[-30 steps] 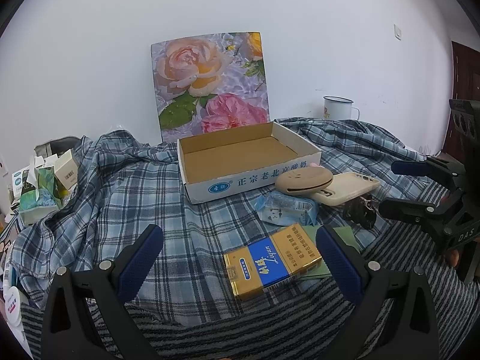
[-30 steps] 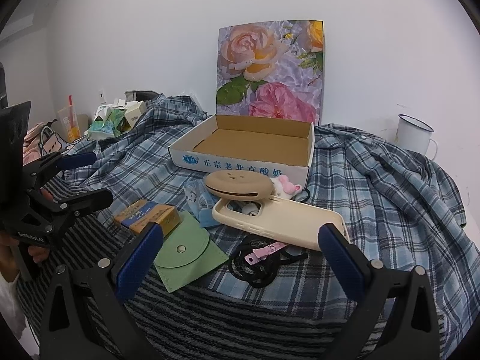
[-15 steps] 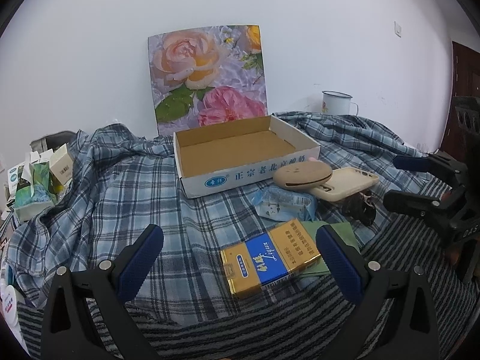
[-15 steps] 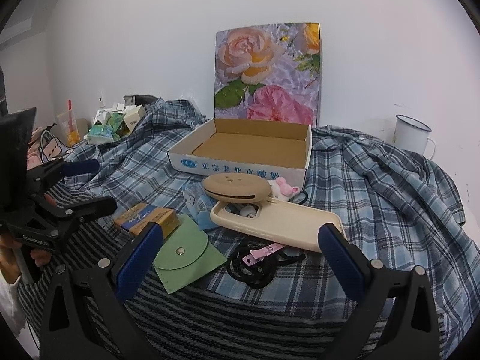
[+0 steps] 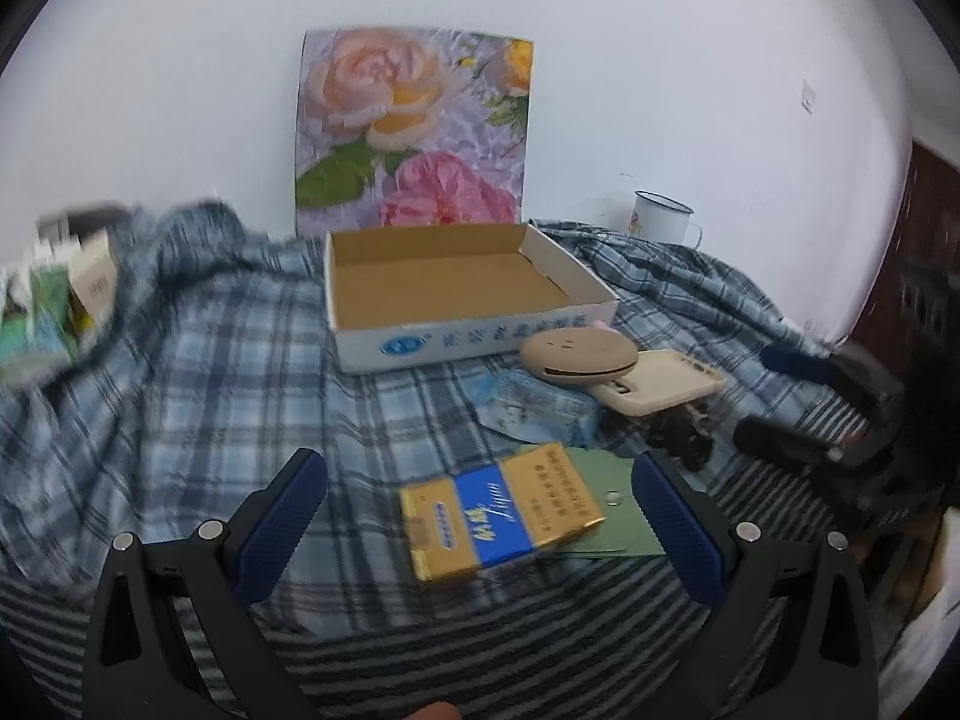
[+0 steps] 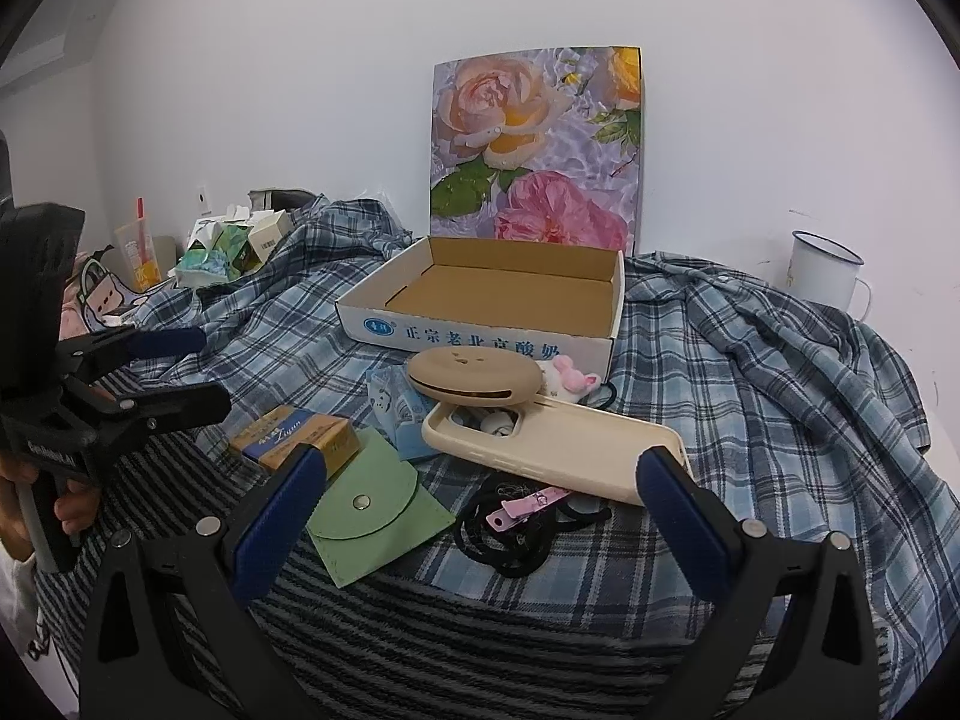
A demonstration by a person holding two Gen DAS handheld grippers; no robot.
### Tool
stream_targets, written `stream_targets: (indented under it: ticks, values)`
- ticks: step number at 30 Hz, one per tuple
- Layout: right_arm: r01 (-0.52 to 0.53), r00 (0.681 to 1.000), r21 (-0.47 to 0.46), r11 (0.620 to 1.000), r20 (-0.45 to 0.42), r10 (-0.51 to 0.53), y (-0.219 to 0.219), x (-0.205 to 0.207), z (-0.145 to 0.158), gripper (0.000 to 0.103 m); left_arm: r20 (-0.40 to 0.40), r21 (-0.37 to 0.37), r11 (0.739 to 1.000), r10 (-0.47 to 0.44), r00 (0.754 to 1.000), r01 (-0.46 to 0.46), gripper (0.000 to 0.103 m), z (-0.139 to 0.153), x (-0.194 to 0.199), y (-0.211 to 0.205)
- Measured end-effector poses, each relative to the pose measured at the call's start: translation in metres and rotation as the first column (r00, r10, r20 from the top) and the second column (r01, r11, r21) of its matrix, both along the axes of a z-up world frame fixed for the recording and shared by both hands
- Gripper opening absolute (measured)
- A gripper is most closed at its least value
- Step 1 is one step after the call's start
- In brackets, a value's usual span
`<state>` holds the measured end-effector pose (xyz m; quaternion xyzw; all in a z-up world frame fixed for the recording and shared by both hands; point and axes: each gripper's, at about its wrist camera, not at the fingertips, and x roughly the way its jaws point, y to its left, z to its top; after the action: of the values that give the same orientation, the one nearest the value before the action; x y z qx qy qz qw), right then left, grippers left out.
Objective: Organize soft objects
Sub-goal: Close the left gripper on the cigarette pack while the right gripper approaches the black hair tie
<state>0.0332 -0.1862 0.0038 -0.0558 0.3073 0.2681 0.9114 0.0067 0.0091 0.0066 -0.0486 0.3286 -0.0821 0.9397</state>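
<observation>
Holding both claws spread wide with nothing in them, we hover over the near edge of the cloth-covered desk. Our left gripper hangs above the gold-and-blue cigarette pack, which lies partly on the green snap pouch. Our right gripper hangs above that same green snap pouch and a tangle of black hair ties with a pink clip on it.

Toward the middle of the desk stands the open cardboard box, its floor bare, with a flower picture propped against the wall behind it. Just in front of the box lies a beige silicone pouch, resting on one end of the beige phone case. A small white-and-pink plush sits between the pouch and the box's front wall; whether it touches either, we cannot tell. A light-blue tissue pack lies beside the pouch, between the box and the cigarette pack.

A white enamel mug stands at the far right edge, and small cartons crowd the far left edge.
</observation>
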Motion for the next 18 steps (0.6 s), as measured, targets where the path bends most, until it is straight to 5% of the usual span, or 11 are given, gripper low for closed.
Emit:
stream_targets:
  ticks: [13, 18]
  values:
    - [-0.001, 1.000, 0.025, 1.000, -0.016, 0.001, -0.004, 0.002, -0.001, 0.103, -0.092, -0.055, 0.998, 0.016, 0.996, -0.021, 0.103, -0.015, 0.015, -0.014]
    - [0.002, 1.000, 0.027, 1.000, -0.011, -0.001, -0.005, 0.000, 0.000, 0.103, -0.134, -0.042, 0.999, 0.001, 0.991, -0.007, 0.087, -0.025, 0.021, -0.019]
